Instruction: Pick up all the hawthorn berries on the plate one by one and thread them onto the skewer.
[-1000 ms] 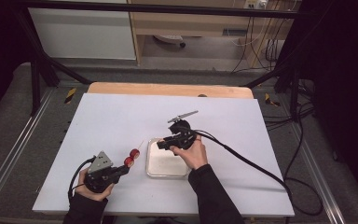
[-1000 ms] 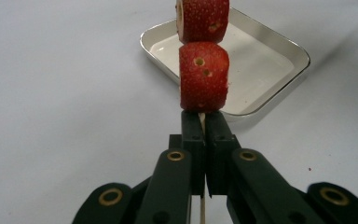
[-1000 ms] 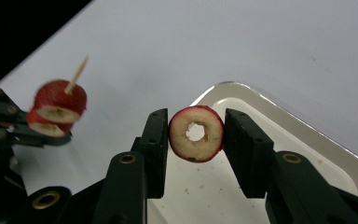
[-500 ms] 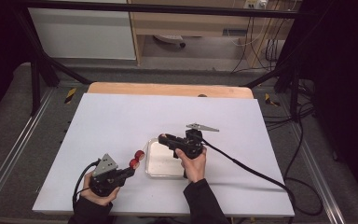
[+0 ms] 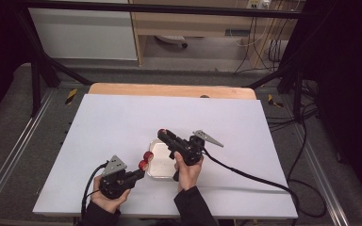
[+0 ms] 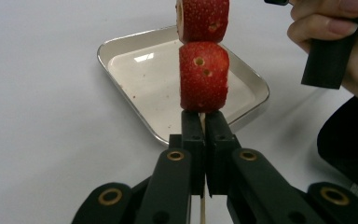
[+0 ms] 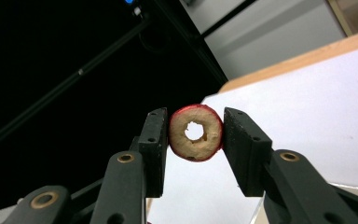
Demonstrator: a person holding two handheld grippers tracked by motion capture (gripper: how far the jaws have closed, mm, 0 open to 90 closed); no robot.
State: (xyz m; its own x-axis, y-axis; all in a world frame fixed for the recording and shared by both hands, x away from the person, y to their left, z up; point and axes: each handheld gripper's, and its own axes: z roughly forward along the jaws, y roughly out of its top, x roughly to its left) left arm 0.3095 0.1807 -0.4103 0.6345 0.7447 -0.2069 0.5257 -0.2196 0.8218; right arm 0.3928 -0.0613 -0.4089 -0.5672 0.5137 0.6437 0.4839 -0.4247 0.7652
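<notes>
Right gripper view: right tool [image 7: 196, 133] pinches cored red ring [image 7: 196, 132]; left tool [image 6: 204, 140] clamps skewer [image 6: 202, 122], two pieces

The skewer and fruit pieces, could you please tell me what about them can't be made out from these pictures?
- Skewer, left gripper view: its far end runs off the top edge past the upper strawberry piece, itself cut off.
- Skewer, high view: too thin to see; two red pieces show.
- Ring-shaped piece in the right tongs, right gripper view: its sides are covered by the jaws.
</notes>
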